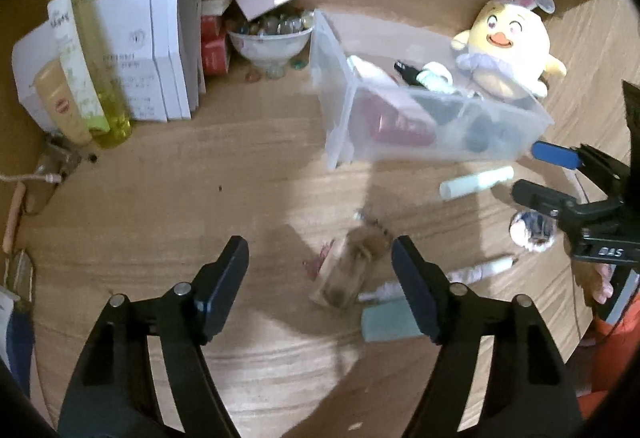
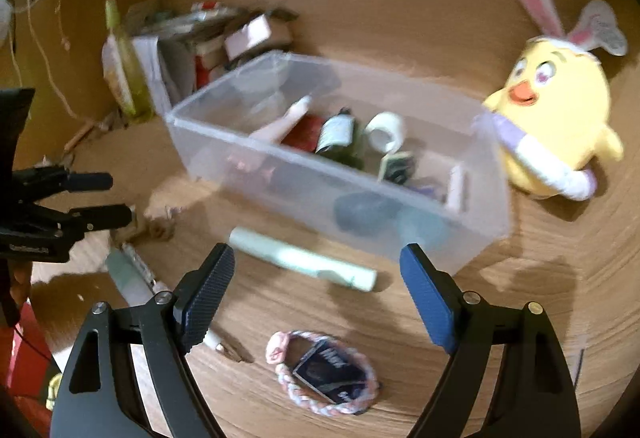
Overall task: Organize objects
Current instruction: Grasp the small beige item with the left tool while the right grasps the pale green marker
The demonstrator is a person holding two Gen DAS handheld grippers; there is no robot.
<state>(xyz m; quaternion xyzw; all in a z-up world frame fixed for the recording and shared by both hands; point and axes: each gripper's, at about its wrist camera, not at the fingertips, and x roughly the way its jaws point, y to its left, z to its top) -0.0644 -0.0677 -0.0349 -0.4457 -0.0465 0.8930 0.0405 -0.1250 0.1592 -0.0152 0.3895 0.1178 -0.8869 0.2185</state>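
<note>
A clear plastic bin (image 1: 344, 105) (image 2: 280, 165) stands on the wooden table and holds several small items, among them a dark bottle (image 2: 338, 129) and a tape roll (image 2: 386, 129). My left gripper (image 1: 320, 270) is open and empty above a small brown glass bottle (image 1: 352, 270). My right gripper (image 2: 318, 286) is open and empty, just in front of a pale green tube (image 2: 304, 258) (image 1: 476, 182) that lies beside the bin. A braided pink bracelet around a dark packet (image 2: 324, 374) lies below the right gripper. The right gripper also shows in the left wrist view (image 1: 536, 173).
A yellow chick plush with bunny ears (image 1: 508, 45) (image 2: 560, 109) sits right of the bin. White boxes (image 1: 136, 49), a yellow-green bottle (image 1: 80, 49) and a bowl of marbles (image 1: 272, 37) stand at the back left. A teal block (image 1: 384, 322) and a fuzzy white stick (image 1: 476, 272) lie near the left gripper.
</note>
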